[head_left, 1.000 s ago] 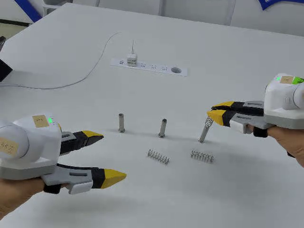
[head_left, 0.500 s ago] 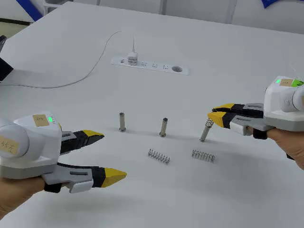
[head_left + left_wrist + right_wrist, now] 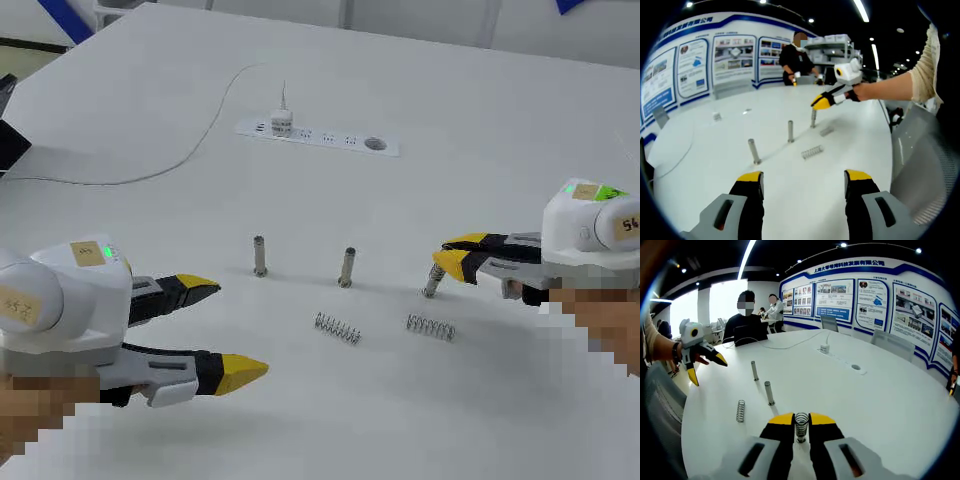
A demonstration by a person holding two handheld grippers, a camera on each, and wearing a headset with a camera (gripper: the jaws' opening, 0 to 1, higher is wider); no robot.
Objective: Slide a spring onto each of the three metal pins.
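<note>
Looking down, I see the big white worktop (image 3: 450, 120) first. My left gripper (image 3: 238, 328) hangs over its near left corner, with the yellow-tipped jaws wide apart and nothing in them. My right gripper (image 3: 445, 255) reaches in from the right edge, and its jaws are pinched on the third spring (image 3: 801, 424).

A long white power strip (image 3: 320, 138) lies toward the far edge. It has a white plug (image 3: 283, 123) in it, and a thin cable (image 3: 190, 150) runs off to the left edge.

Three metal pins stand in a row about the middle of the worktop: the left pin (image 3: 260, 255), the middle pin (image 3: 347, 267) and the right pin (image 3: 430, 290). The left and middle ones are bare. The third spring sits on top of the right pin, which leans a bit.

Two more springs lie flat just on the near side of the row: one spring (image 3: 336, 328) by the middle pin, the other spring (image 3: 431, 326) by the right pin.
</note>
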